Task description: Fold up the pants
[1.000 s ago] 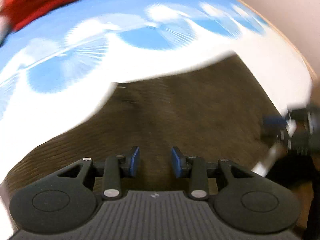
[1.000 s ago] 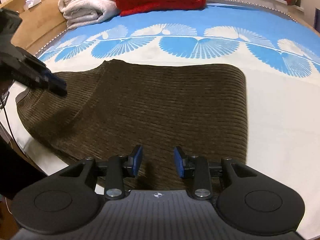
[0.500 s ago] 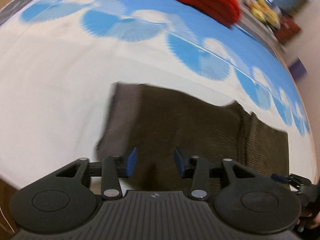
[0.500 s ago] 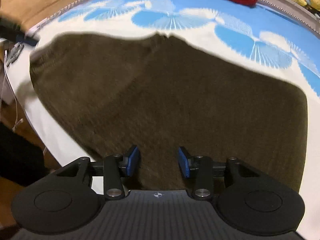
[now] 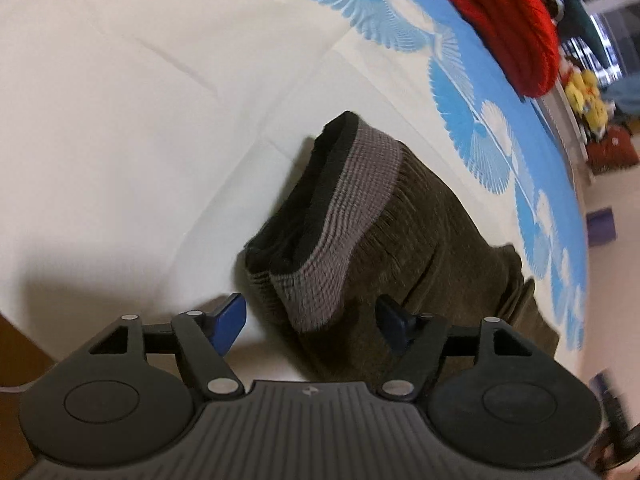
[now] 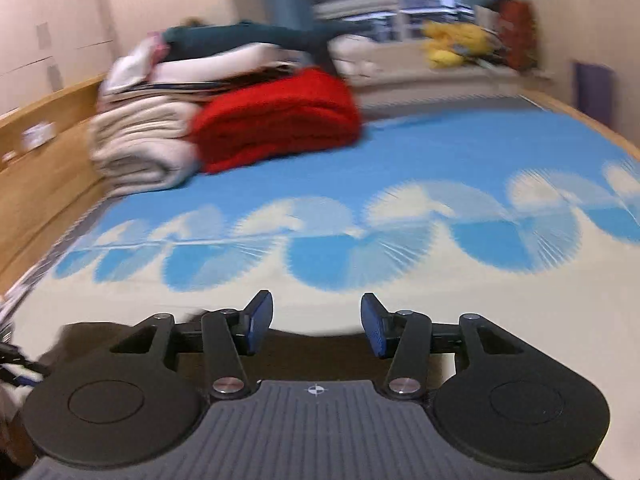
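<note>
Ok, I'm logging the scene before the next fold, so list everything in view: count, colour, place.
pants: one, dark brown corduroy, grey waistband, folded on the near part of the bed
bed cover: one, cream and blue with fan pattern
red blanket: one, folded, far end of the bed
cream blankets: stack, beside the red blanket, teal garment on top
yellow plush toys: blurred, on the far ledge
purple object: one, at the right wall
left hand-held gripper: black, blue pads, open at the waistband, jaws have just been opening
right hand-held gripper: black, blue pads, open, empty, jaws have just been opening
</note>
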Motion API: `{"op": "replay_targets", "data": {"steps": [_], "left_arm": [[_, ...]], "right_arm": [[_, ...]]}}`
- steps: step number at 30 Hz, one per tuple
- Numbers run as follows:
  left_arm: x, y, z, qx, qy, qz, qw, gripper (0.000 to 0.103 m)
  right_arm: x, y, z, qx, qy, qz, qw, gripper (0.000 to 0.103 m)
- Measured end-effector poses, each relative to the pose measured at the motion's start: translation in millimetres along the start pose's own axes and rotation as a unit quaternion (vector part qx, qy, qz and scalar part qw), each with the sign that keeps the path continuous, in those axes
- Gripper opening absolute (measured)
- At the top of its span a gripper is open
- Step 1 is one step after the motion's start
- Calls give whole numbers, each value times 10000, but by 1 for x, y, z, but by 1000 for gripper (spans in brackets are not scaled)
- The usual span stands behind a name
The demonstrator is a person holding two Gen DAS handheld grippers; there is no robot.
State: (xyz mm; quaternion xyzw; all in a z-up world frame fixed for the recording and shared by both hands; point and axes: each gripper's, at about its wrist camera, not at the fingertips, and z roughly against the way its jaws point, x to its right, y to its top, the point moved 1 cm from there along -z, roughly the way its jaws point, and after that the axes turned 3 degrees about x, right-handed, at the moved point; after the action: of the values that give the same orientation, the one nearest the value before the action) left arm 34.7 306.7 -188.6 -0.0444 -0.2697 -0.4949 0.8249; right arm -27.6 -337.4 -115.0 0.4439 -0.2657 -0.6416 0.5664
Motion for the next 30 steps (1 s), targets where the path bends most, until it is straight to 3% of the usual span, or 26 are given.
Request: {"op": "replay_targets", "data": {"steps": [2, 3, 6, 9, 10, 11, 14, 17, 22, 24, 26, 28, 30], "left_arm": [[-3, 4, -13, -125, 193, 161, 9996, 77], [0, 6, -15, -100, 194, 149, 9997, 77], [17, 8, -20, 5, 288, -147, 9995, 73], [37, 6, -18, 142, 684, -583, 9958, 51], [44, 6, -13, 231, 785, -685, 9943, 38], [49, 6, -7, 304, 800, -703, 9938, 35], [82, 3, 19, 646, 665, -985, 9908, 33], [127, -9, 39, 880, 105, -1414, 9860, 32], [236, -55, 55, 1025, -919, -2592, 9560, 31], [284, -81, 54, 994, -1575, -2860, 9399, 31], [334, -115, 47, 930, -2181, -3190, 9176, 31], [376, -148, 33, 750, -2602, -3441, 8990, 33], [416, -185, 11, 415, -2818, -3716, 8836, 45]], "right_arm": [[19, -9, -11, -329, -331, -460, 9979, 49], [25, -9, -9, -173, -291, -605, 9976, 49], [33, -17, -11, -279, -499, -495, 9971, 49], [44, -26, -18, -696, -668, -540, 9939, 49], [48, -29, -12, -792, -684, -585, 9928, 49], [52, -32, -13, -899, -708, -613, 9915, 49], [51, -47, -20, -1276, -846, -489, 9870, 49], [53, -63, -31, -1776, -975, -302, 9788, 49], [61, -72, -30, -2059, -836, -177, 9748, 48], [68, -68, -22, -1896, -694, -371, 9787, 48], [78, -63, -14, -1731, -580, -647, 9811, 48], [89, -61, -6, -1555, -557, -892, 9822, 48], [98, -59, 0, -1405, -543, -1068, 9828, 48]]}}
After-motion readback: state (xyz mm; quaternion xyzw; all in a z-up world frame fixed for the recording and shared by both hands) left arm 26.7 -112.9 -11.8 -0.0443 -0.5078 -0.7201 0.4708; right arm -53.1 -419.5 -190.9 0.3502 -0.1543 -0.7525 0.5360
